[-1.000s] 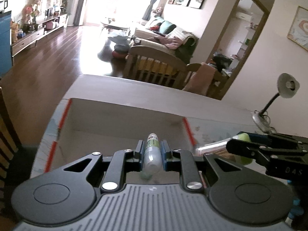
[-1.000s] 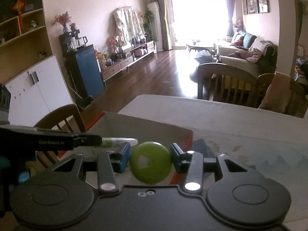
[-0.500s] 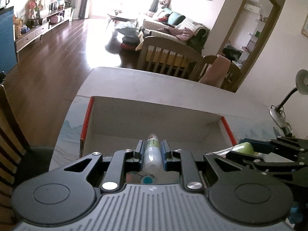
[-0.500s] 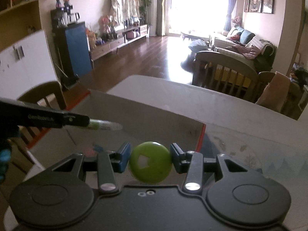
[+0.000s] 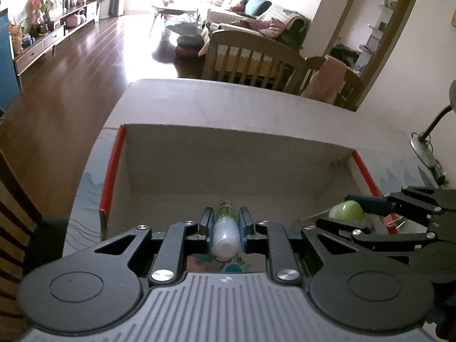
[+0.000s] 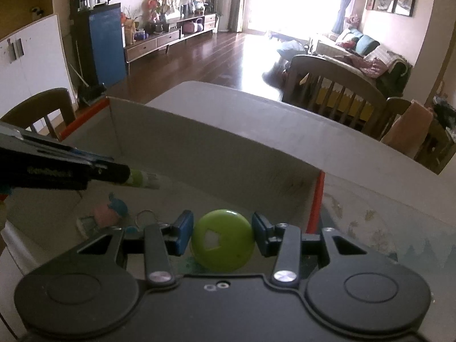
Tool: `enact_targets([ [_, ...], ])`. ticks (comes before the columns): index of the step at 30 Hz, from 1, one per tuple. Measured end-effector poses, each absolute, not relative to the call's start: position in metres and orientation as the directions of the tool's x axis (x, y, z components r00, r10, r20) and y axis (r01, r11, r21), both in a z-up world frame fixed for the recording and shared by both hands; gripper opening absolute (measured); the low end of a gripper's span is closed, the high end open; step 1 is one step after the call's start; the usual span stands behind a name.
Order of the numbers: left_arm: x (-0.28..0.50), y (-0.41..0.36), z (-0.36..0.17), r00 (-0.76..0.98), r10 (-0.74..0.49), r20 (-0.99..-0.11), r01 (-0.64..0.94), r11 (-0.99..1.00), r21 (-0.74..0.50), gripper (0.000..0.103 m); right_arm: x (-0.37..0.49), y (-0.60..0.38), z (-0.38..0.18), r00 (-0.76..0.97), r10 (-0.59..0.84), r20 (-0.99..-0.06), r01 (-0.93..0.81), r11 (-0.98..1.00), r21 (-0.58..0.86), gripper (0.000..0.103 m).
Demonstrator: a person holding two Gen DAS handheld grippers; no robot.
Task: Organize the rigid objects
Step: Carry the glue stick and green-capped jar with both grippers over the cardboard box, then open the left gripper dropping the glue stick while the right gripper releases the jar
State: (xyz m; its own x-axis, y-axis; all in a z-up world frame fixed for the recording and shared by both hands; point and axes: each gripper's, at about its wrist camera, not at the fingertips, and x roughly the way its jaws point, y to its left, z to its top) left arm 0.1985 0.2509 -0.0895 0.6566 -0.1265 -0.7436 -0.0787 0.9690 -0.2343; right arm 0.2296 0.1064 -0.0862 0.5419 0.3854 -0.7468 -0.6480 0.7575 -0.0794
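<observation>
My left gripper (image 5: 225,225) is shut on a small white bottle with a green label (image 5: 225,233), held lengthwise and pointing down into an open cardboard box with red edges (image 5: 228,154). In the right wrist view the same bottle (image 6: 144,179) sticks out of the left gripper above the box's left half. My right gripper (image 6: 222,235) is shut on a green round lid with a square hole (image 6: 223,240), over the box's right part near its red right edge (image 6: 316,199). The left wrist view shows that green lid (image 5: 349,211) at the right.
On the box floor lie a pink and blue toy (image 6: 109,212) and a key ring (image 6: 145,216). The box stands on a pale table (image 5: 228,105). Wooden chairs (image 5: 250,59) stand beyond the far edge, a desk lamp (image 5: 427,142) at the right.
Both grippers have sunk and tipped downward toward the box, still holding the bottle and the lid. The box interior fills more of both views and its floor items have come into sight.
</observation>
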Motion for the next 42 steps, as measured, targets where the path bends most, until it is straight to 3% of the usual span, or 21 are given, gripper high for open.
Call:
enact_targets([
  [16, 0.206, 0.244, -0.109, 0.546, -0.099, -0.832, -0.086, 0.981, -0.173, 0.017, 0.229, 0.100, -0.085, 0.492, 0.394, -0.776, -0.650, 0.759, -0.027, 0.045],
  [42, 0.169, 0.225, -0.071, 0.610, -0.066, -0.790, -0.072, 0.988, -0.138, 0.019, 0.193, 0.067, -0.043, 0.497, 0.498, -0.711, -0.647, 0.758, 0.078, 0.064],
])
